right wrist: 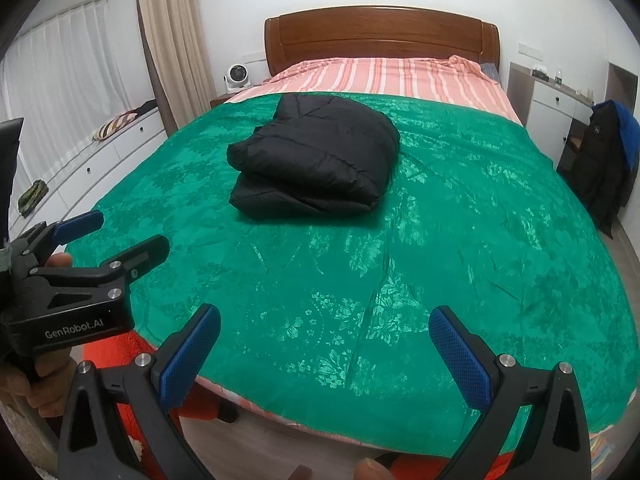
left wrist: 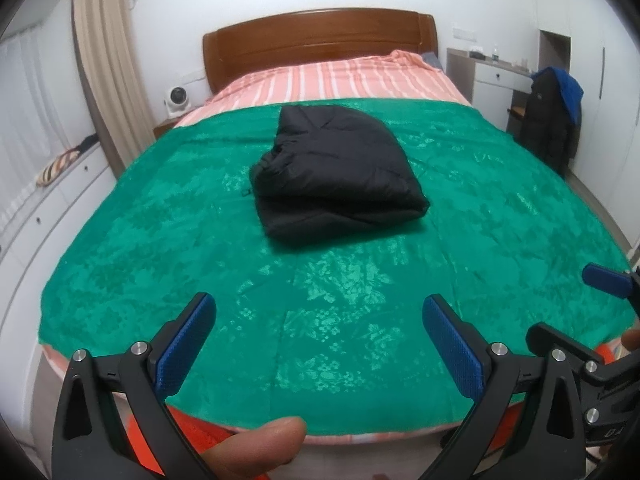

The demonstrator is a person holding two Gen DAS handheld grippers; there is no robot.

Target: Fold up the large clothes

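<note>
Mid-bed on the green bedspread (left wrist: 120, 248), the black puffer jacket (left wrist: 340, 176) lay folded into a compact bundle while the left gripper (left wrist: 320, 340) and right gripper (right wrist: 326, 350) hung back, fingers wide and empty, so folding looked finished bar perhaps a tidy.

I see a black jacket (left wrist: 340, 172) of puffy quilted cloth with a faint, smooth sheen. Under it the green bedspread (left wrist: 360, 320) looks like satin, glossy, with a woven floral pattern catching the light. Beyond it the striped pink sheet (left wrist: 340, 80) is matt cotton-like cloth. The headboard (left wrist: 320, 36) is polished, reddish wood. My left gripper (left wrist: 320, 340) and right gripper (right wrist: 324, 352) have matt black plastic frames, bright metal rivets, and blue fingers (right wrist: 460, 360) with a rough, dimpled rubbery face. The curtain (right wrist: 176, 40) is dull beige fabric.
</note>
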